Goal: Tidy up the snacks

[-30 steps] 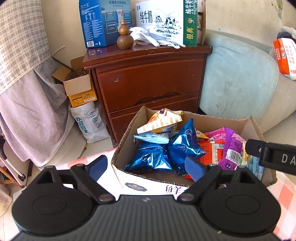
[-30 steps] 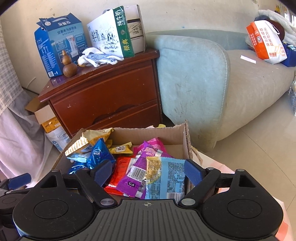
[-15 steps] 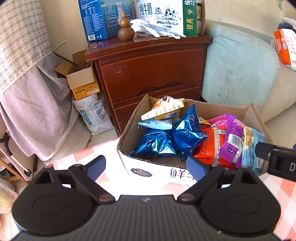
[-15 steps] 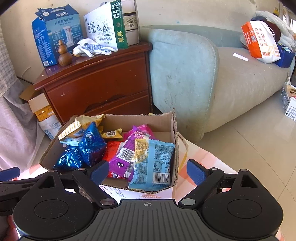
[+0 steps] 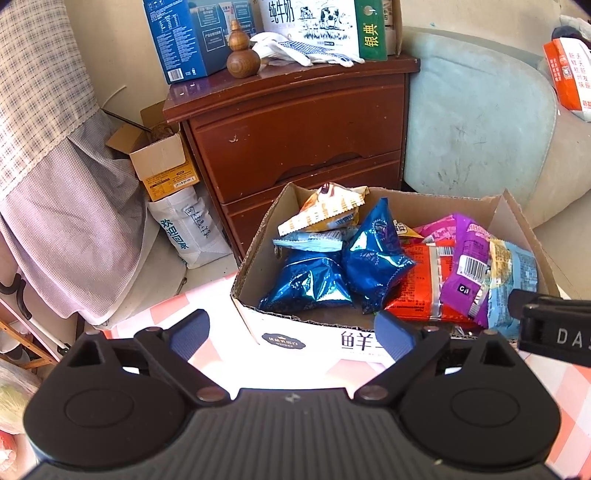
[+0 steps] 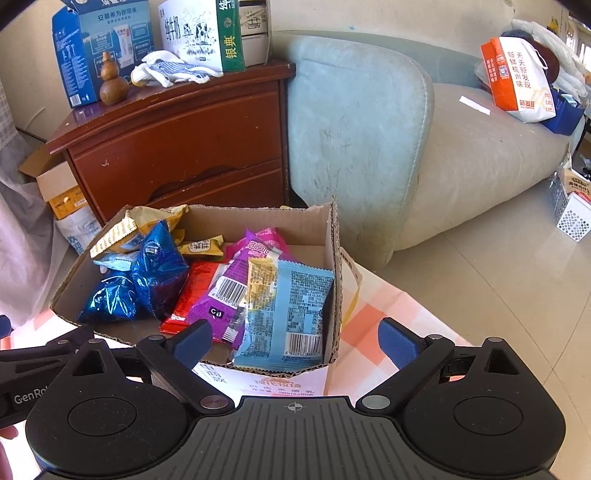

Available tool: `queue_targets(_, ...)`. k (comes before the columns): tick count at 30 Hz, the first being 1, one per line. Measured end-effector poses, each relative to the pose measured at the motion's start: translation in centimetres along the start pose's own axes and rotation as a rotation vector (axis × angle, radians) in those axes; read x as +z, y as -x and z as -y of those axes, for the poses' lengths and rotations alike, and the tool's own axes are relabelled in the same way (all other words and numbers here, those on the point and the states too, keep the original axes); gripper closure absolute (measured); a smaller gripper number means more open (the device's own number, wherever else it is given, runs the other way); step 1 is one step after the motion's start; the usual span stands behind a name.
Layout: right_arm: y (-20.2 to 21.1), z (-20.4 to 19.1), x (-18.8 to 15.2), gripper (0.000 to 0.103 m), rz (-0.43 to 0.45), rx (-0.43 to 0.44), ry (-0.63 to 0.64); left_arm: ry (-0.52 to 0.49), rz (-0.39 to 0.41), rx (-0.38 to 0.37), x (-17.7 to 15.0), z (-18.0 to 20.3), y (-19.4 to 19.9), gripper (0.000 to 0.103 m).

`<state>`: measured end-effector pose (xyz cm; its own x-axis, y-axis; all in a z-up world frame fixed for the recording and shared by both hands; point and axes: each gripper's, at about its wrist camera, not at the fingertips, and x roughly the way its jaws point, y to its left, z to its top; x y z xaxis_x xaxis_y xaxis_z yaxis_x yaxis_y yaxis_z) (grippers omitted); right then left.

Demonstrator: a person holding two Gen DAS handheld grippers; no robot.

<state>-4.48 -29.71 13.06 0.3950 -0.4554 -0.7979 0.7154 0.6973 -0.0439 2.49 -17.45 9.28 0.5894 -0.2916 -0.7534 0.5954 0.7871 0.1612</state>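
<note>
- The cardboard box (image 5: 258,273) (image 6: 332,236) sits on the worktop (image 5: 207,295) (image 6: 388,306), which is covered in a pink-and-white checked cloth, and reaches close to the worktop's far edge.
- The left gripper (image 5: 291,330) hangs just in front of the box's near wall, fingers spread wide apart and holding nothing.
- The right gripper (image 6: 295,338) hangs at the box's near right corner, fingers also spread wide and empty; its left finger overlaps the box's near rim in the right wrist view.
- Two shiny blue foil packets (image 5: 373,254) (image 6: 159,269) lie touching each other in the left half of the box.
- A yellow-and-white packet (image 5: 325,212) (image 6: 118,236) leans in the far left corner, above a pale blue one.
- A red packet (image 5: 417,284) (image 6: 195,284) lies flat in the middle, partly under a purple packet (image 5: 469,258) (image 6: 232,284).
- A light blue packet (image 5: 513,273) (image 6: 291,306) rests against the box's right wall, overlapping the purple one.
- Beyond the worktop stands a brown nightstand (image 5: 295,129) (image 6: 177,136) carrying a wooden gourd (image 5: 242,55) (image 6: 112,79), white gloves (image 5: 303,48) (image 6: 170,68), a blue carton and a milk carton (image 5: 321,26) (image 6: 199,33).
- A pale green sofa (image 5: 476,122) (image 6: 358,129) stands just beside the nightstand, with an orange-and-white bag (image 6: 517,81) on its seat.
</note>
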Motion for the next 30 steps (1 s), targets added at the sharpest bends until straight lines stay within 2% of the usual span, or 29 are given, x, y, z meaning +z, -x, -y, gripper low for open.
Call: queue_targets(30, -0.2, -1.0, -0.3, 0.005, 0.012, -0.053, 0.086, -0.059, -0.024, 0.014, -0.1, 1.2, -0.4, 0.007)
